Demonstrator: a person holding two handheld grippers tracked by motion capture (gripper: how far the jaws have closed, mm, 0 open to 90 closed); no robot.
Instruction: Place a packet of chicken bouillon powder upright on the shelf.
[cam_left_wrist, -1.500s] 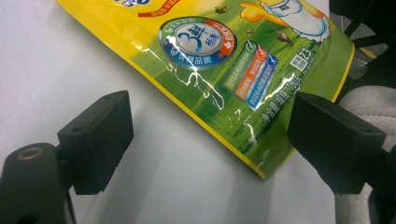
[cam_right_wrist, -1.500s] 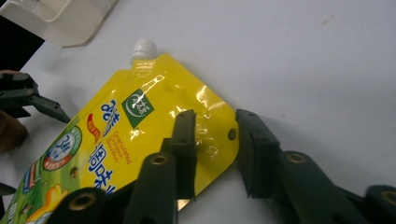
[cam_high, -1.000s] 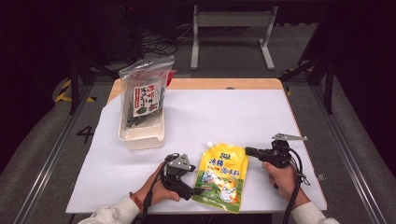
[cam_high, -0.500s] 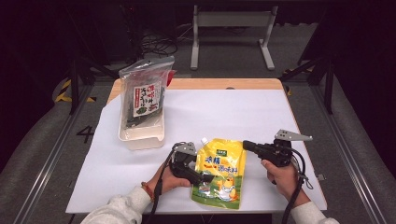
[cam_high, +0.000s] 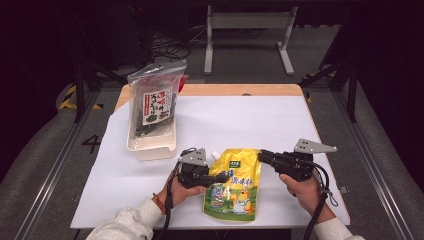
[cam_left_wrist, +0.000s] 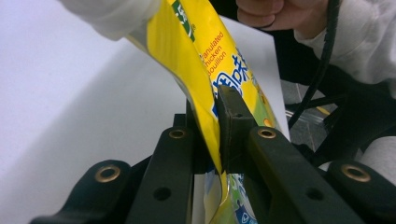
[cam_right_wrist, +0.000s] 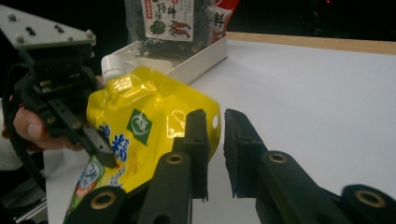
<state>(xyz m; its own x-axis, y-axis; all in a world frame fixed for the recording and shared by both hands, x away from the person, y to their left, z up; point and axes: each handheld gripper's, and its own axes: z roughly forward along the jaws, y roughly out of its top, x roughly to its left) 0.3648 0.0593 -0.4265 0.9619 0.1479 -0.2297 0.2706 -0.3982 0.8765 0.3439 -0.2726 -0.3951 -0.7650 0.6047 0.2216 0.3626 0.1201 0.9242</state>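
Observation:
A yellow spouted pouch (cam_high: 234, 187) of chicken bouillon lies near the table's front edge, its upper end lifted off the sheet. My left gripper (cam_high: 220, 177) has just been closing and is now shut on the pouch's left edge; in the left gripper view the yellow film (cam_left_wrist: 205, 60) is pinched between the pads of the left gripper (cam_left_wrist: 215, 112). My right gripper (cam_high: 262, 156) sits at the pouch's upper right corner. Its jaws have just been opening, and in the right gripper view the right gripper (cam_right_wrist: 215, 119) has a narrow gap with nothing in it, the pouch (cam_right_wrist: 140, 121) just to its left.
A white tray (cam_high: 150, 150) at the back left holds a clear bag of dried seaweed (cam_high: 152, 105) standing upright. A white sheet (cam_high: 250, 120) covers most of the wooden table (cam_high: 235, 90). The person's hands come in from the front edge.
My left gripper moved right to the pouch and closed on its left edge. The pouch's upper end has risen a little. My right gripper stayed at the pouch's right corner.

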